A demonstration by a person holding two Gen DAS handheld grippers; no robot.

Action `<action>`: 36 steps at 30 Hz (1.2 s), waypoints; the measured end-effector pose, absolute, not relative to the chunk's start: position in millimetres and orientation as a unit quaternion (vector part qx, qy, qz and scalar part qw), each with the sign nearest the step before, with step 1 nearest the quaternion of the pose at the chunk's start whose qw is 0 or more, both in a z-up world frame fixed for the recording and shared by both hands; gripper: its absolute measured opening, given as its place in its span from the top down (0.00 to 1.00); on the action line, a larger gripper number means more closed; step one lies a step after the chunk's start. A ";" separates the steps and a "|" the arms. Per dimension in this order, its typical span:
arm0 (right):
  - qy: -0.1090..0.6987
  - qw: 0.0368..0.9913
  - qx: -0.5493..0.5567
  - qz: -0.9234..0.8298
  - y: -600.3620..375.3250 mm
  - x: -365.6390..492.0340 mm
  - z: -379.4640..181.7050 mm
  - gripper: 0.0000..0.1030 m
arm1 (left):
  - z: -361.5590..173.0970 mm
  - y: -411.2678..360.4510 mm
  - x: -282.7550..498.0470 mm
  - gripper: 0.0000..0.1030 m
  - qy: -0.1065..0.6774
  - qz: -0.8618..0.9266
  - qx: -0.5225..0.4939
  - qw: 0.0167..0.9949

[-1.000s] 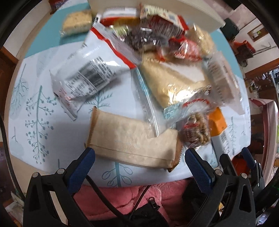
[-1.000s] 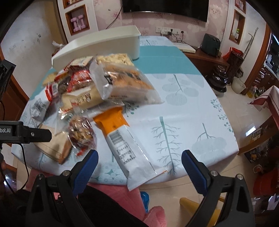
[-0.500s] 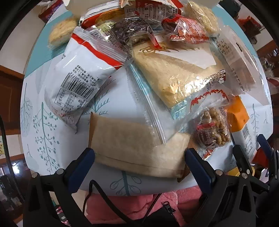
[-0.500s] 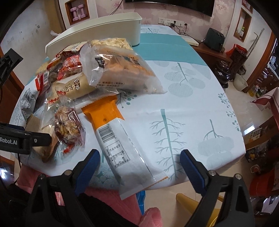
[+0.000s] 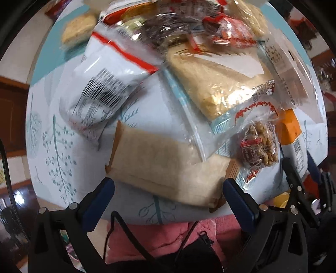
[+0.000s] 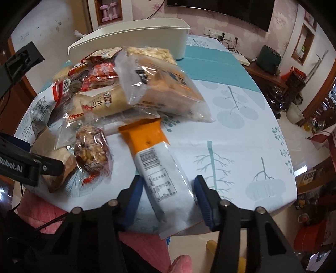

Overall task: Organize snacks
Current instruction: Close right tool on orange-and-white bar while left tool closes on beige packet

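Home living room, wall television (image 6: 220, 12), wooden cabinets (image 6: 273, 82), tablecloth-covered dining table (image 6: 241, 134)

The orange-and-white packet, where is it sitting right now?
In the right wrist view the orange-and-white packet lies at the table's near edge, its white end between the right gripper jaws, just right of the clear bag of nut clusters.

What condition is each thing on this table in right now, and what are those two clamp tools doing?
Right gripper: jaws just closing around the orange-and-white packet, which is sealed and lies flat.
Left gripper: open, above the tan packet.
Tan packet: sealed, flat, partly under a clear bag's edge.
Walnut pack: sealed, lying beside the orange end.
White bin: standing behind the pile, inside not visible.
Snack pile: heaped, unsorted.
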State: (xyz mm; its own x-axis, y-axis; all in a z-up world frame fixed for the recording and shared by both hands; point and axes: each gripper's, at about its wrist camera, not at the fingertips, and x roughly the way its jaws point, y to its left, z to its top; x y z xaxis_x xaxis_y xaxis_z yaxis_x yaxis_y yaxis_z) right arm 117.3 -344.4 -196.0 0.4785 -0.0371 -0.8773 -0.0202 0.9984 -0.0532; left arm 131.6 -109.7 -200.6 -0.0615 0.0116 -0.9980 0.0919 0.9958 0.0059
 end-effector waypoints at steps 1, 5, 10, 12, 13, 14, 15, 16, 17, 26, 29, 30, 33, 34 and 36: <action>0.510 0.860 -0.030 -0.005 -342.9 116.5 -195.7 0.54 | -200.6 -108.1 132.8 0.01 0.731 -0.027 0.021 0.682; 0.509 0.860 -0.031 -0.005 -340.9 112.6 -194.8 0.55 | -198.9 -98.8 140.2 0.01 0.735 -0.008 -0.040 0.677; 0.509 0.860 -0.032 -0.002 -342.5 111.7 -192.9 0.56 | -200.0 -87.1 153.7 0.01 0.736 0.007 -0.141 0.662; 0.509 0.860 -0.032 -0.001 -342.7 111.8 -192.4 0.56 | -202.4 -88.7 160.7 0.01 0.738 0.009 -0.172 0.652; 0.509 0.860 -0.033 -0.001 -342.8 111.5 -191.9 0.56 | -202.3 -88.2 163.6 0.01 0.738 0.010 -0.185 0.649; 0.509 0.860 -0.033 -0.001 -342.9 111.6 -191.4 0.56 | -204.4 -85.9 163.7 0.01 0.737 0.011 -0.197 0.647; 0.510 0.860 -0.033 0.000 -342.6 111.2 -191.1 0.57 | -204.3 -86.0 165.4 0.01 0.734 0.014 -0.209 0.646; 0.510 0.860 -0.034 0.001 -342.8 111.3 -190.8 0.57 | -204.2 -86.1 167.6 0.01 0.730 0.022 -0.220 0.647; 0.510 0.860 -0.034 0.001 -343.1 111.4 -190.4 0.57 | -205.3 -85.3 167.8 0.01 0.727 0.028 -0.230 0.647; 0.511 0.859 -0.029 0.002 -347.0 113.4 -186.2 0.58 | -226.1 -62.7 195.1 0.01 0.730 0.072 -0.284 0.617; 0.512 0.859 -0.026 0.003 -348.8 114.9 -182.3 0.59 | -239.7 -73.2 194.0 0.04 0.727 0.090 -0.286 0.618; 0.512 0.859 -0.026 0.004 -349.4 115.0 -181.4 0.59 | -239.8 -72.2 195.6 0.05 0.724 0.099 -0.285 0.620; 0.512 0.859 -0.024 0.002 -351.2 116.1 -180.0 0.60 | -243.2 -67.4 199.9 0.06 0.719 0.120 -0.290 0.620; 0.512 0.859 -0.023 0.002 -351.8 116.5 -180.5 0.60 | -244.4 -69.8 202.1 0.06 0.719 0.122 -0.290 0.620; 0.514 0.857 -0.021 0.002 -352.1 117.2 -182.3 0.60 | -247.7 -74.0 206.7 0.06 0.722 0.125 -0.282 0.619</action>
